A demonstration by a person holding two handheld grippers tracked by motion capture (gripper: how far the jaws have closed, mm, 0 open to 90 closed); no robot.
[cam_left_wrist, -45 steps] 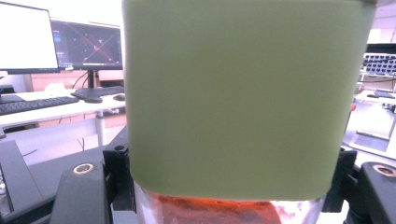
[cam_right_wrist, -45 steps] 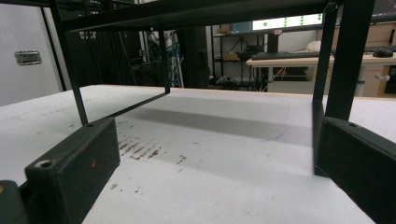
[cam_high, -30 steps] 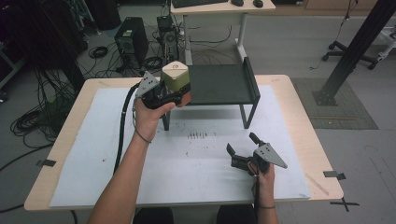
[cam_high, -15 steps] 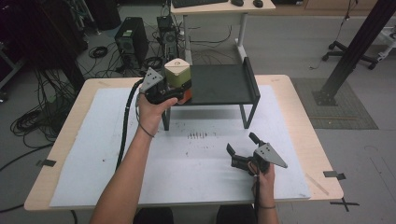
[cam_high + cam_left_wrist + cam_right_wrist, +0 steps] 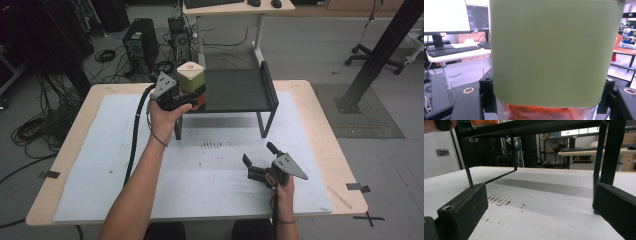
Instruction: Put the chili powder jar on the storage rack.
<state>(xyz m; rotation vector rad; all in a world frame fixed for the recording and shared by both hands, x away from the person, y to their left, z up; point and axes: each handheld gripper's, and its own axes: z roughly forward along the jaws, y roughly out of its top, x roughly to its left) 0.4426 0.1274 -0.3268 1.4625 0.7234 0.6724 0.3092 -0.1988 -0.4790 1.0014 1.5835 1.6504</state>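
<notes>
While the person's right hand [image 5: 283, 187] rests low on the white paper sheet [image 5: 100, 165] that covers the pale wooden table [image 5: 325, 130], the right gripper [image 5: 260, 160] lies just above the sheet with its two black jaws spread wide and nothing between them. Seen from the right gripper view, those jaws frame bare, scuffed paper and point toward the black metal shelf stand [image 5: 604, 150], which rises just beyond them on thin legs. A patch of small dark marks [image 5: 211, 145] sits on the sheet between the right gripper and the stand.

Farther back, at the stand's left end, the left hand [image 5: 167, 112] holds the left gripper [image 5: 192, 92] level with the stand's flat top. Its jaws are clamped on a clear square jar with an olive-green lid and orange contents [image 5: 190, 82], which stands upright at the left edge of the stand's top; whether its base touches the surface cannot be told. In the left gripper view the green lid [image 5: 551, 52] looms close, with a strip of orange behind clear plastic beneath it.

Beyond the stand, past the table's far edge, a black computer tower [image 5: 141, 47] stands on the floor among tangled cables.
</notes>
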